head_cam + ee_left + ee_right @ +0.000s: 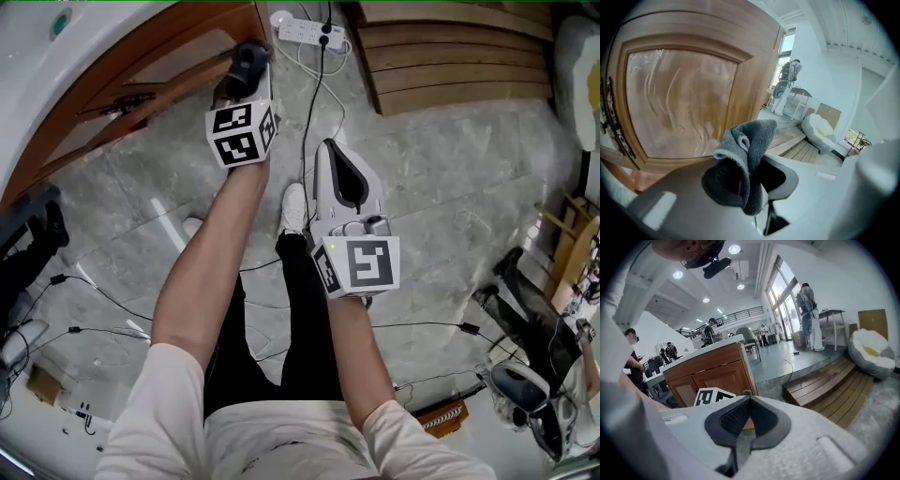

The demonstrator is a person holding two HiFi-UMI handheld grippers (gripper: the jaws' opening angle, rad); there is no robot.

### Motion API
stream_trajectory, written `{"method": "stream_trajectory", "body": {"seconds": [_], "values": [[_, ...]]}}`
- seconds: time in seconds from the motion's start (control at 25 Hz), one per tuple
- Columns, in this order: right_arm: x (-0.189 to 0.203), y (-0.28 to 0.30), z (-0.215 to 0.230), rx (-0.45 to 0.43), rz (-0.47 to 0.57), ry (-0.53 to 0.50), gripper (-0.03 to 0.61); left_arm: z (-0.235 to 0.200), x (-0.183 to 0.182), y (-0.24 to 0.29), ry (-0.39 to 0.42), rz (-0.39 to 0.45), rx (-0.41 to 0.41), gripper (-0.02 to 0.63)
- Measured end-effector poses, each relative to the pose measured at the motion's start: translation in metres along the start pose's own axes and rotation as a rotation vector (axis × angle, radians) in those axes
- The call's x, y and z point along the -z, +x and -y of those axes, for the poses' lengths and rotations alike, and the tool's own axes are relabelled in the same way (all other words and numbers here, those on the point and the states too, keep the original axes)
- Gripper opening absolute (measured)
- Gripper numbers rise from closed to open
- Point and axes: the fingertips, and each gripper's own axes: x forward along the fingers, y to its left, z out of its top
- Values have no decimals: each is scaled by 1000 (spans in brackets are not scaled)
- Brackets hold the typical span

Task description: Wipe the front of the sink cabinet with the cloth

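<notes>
The wooden sink cabinet fills the top left of the head view, under a white counter. My left gripper is shut on a dark grey cloth held right by the cabinet front. In the left gripper view the bunched cloth sticks out of the jaws before the framed door panel; I cannot tell whether it touches the wood. My right gripper is shut and holds nothing, hanging over the stone floor to the right. From the right gripper view the cabinet stands beyond the jaws.
A white power strip and its black cable lie on the floor beside the cabinet. Wooden steps rise at the top right, a beanbag beyond them. My shoe is below the grippers. People stand in the background.
</notes>
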Motion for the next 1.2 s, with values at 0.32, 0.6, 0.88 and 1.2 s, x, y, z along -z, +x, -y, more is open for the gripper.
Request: {"method": "stream_trajectory", "body": {"seconds": [0.32, 0.6, 0.88, 1.2], "values": [[-29, -39, 7, 38, 41, 48, -2, 43, -35, -48, -9, 25, 66, 71], [-65, -61, -13, 26, 60, 42, -3, 63, -97, -104, -28, 82, 115, 71], [-139, -73, -56, -23, 33, 21, -2, 61, -187, -184, 11, 117, 145, 71], [-246, -102, -125, -104, 112, -19, -2, 64, -313, -299, 67, 244, 196, 69]]}}
